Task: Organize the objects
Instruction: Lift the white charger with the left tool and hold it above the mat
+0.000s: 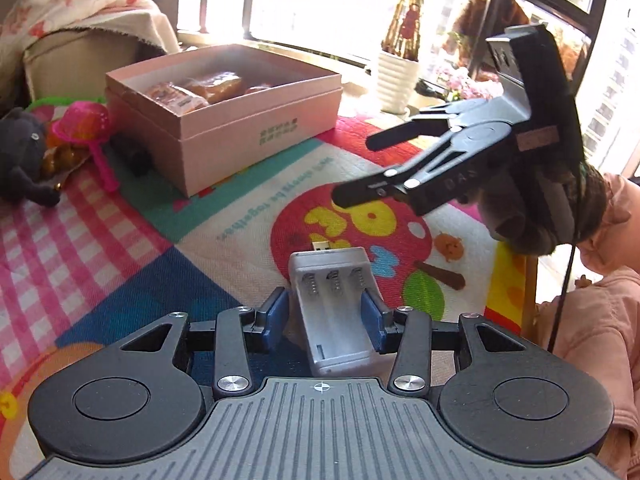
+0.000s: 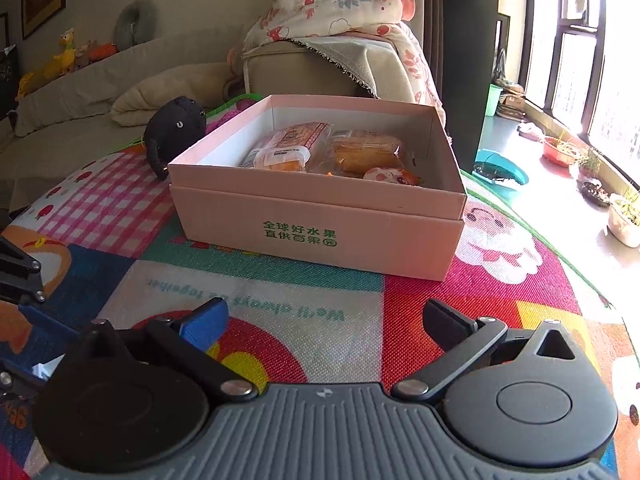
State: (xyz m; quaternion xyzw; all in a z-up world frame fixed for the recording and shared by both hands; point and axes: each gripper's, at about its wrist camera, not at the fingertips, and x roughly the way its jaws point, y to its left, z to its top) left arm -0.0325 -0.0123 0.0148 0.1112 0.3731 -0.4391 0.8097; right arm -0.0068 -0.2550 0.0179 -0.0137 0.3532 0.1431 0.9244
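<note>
Your left tongs (image 1: 325, 316) hold the white battery charger (image 1: 334, 304) between their blue pads, just above the colourful play mat (image 1: 248, 216). Your right tongs (image 2: 324, 320) stand wide and empty. Farther off, the pink box (image 2: 320, 220) sits open with wrapped snacks (image 2: 320, 150) inside.

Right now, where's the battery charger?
Left wrist view, bottom centre: the battery charger sits between the left hand-held gripper pads, over the play mat, short of the pink box.

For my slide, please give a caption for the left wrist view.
Left tongs around a white battery charger above the play mat, pink box behind.
</note>
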